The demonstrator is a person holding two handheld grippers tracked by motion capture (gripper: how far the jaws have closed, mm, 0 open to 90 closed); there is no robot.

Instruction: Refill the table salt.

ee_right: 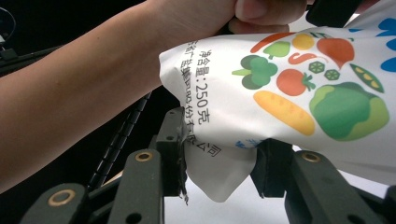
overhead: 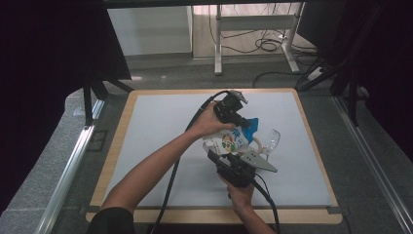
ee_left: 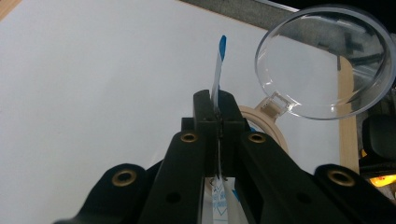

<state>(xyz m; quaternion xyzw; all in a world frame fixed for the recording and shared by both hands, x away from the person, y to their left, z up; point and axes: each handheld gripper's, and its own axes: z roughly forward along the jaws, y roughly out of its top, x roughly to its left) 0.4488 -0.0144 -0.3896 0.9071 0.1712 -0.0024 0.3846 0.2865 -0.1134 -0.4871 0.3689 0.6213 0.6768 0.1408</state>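
Above the middle of the white surface [overhead: 160, 126], a printed pouch [overhead: 229, 140] hangs between the two grippers. The left gripper [ee_left: 218, 108] has its jaws pressed together on the pouch's thin blue-tipped top edge, and the right gripper [ee_right: 219, 158] has its jaws clamped on a lower corner of the bag, the film bunched between them. A clear lidded container [ee_left: 322, 60] lies tipped just beside, its mouth toward the pouch. The risks, as I judge them: the slick film could slide out of the right jaws, since they bite only a small fold; pulling the ends apart too hard could tear the seal unevenly and spill the contents onto the surface; and a swing of the bag could knock the light container away.
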